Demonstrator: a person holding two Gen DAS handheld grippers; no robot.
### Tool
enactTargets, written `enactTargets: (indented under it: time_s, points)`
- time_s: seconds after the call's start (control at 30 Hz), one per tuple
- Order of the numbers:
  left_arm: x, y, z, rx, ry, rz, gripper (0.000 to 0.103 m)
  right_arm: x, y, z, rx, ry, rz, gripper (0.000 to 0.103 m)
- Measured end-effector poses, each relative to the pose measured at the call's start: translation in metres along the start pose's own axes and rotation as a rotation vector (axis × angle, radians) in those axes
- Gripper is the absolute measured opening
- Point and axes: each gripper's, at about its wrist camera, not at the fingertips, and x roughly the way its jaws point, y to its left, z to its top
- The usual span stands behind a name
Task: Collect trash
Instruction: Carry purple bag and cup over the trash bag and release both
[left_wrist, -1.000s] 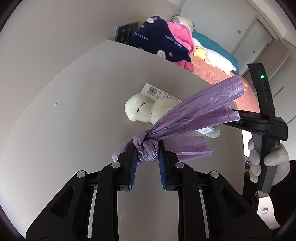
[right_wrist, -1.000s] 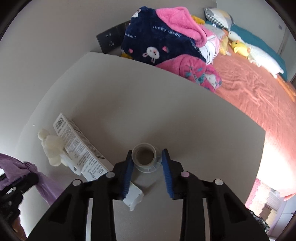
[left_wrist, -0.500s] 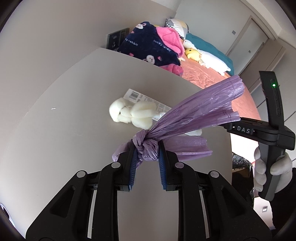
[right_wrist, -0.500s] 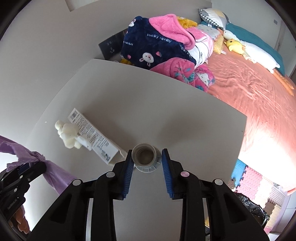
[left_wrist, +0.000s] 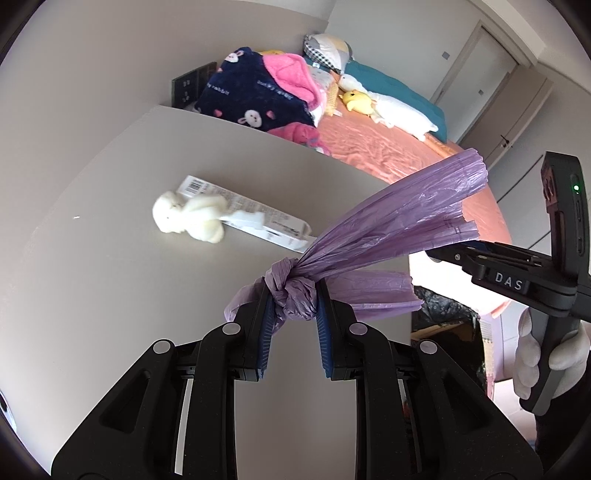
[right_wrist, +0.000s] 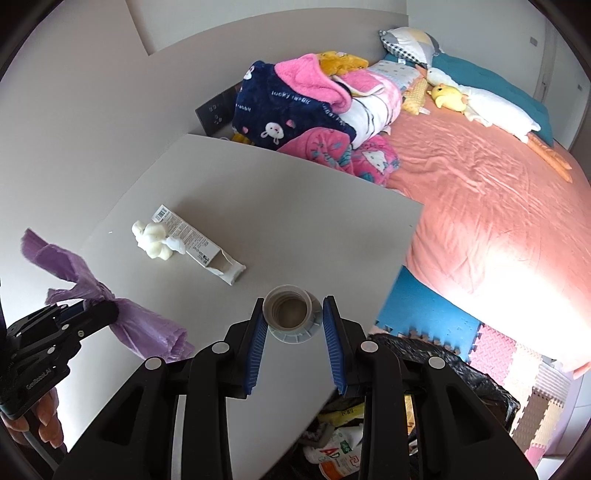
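Trash carried toward the bin

Left gripper clenched the knotted purple bag; right gripper pinched a bottle neck (bin just beneath).

a grey table stands beside a bed with a salmon sheet, foam mats below.

Home bedroom: bed w/ salmon sheet, pillows, heaped fleece blankets, plush toys, foam play mats on floor, closet doors.
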Motion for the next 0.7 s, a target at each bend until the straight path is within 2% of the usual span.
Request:
enactTargets:
  time_s: [0.7]
  points:
    - [0.006, -0.12, -0.02, 0.167, 0.055, -0.112, 0.021, -0.089, -0.068, -0.066, 0.074, -0.071, -0.016, 0.032]
